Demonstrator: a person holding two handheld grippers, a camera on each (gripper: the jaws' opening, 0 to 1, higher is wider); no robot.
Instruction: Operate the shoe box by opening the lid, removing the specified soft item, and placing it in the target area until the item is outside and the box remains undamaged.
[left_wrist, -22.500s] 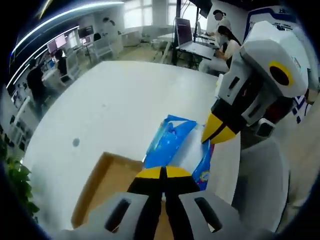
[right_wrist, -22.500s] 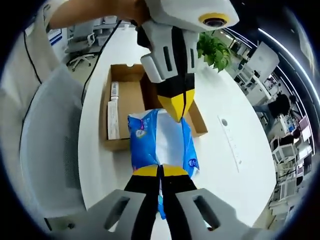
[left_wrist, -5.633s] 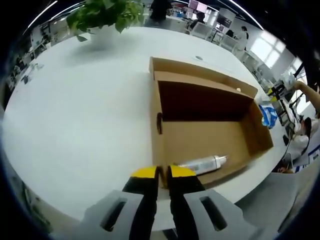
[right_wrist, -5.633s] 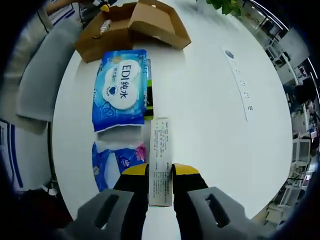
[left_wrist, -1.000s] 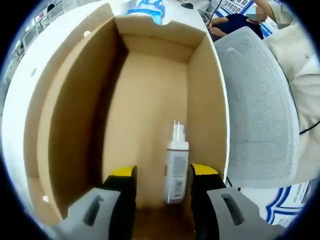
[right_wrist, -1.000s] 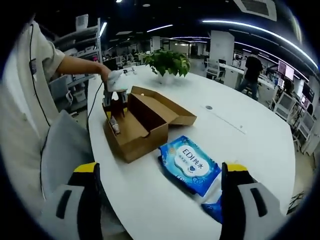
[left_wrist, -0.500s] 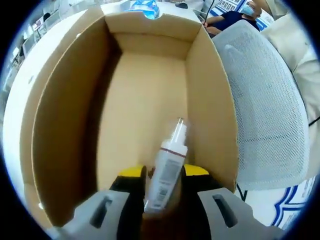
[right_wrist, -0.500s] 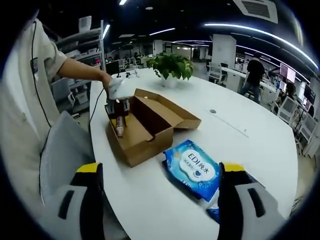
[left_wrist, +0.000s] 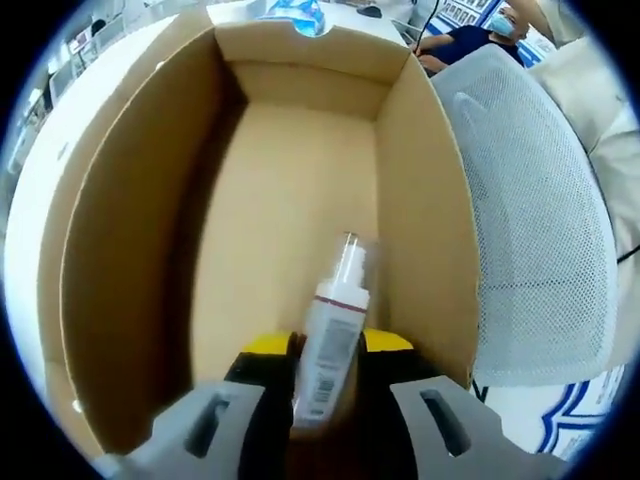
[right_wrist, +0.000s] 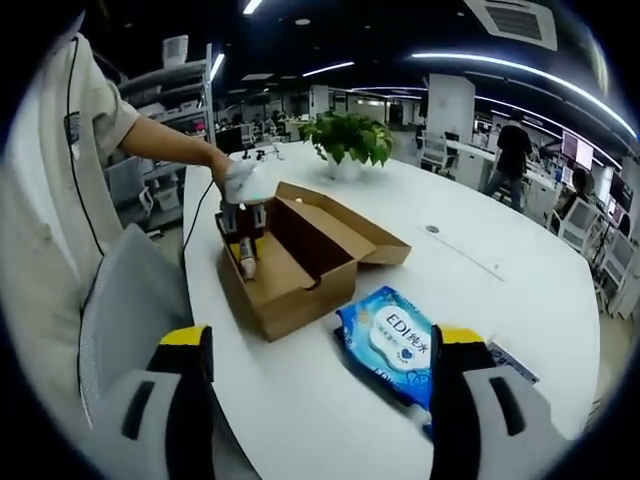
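The brown cardboard shoe box lies open, and I look down into it in the left gripper view. A small white bottle with a clear cap is clamped between the yellow tips of my left gripper, its nose tilted up off the box floor. In the right gripper view the same box sits on the white table, and the left gripper hangs over its near end with the bottle. My right gripper stands wide open with nothing in it. A blue wipes pack lies beside the box.
A grey mesh chair stands close to the box's right side, and its back appears beside the table edge. A potted plant stands on the table's far side. Another blue pack lies beyond the box. A person's arm holds the left gripper.
My left gripper has shut on the bottle, which lay flat a second ago, and tipped it up off the box floor. The right gripper stays open; its view has shifted slightly.
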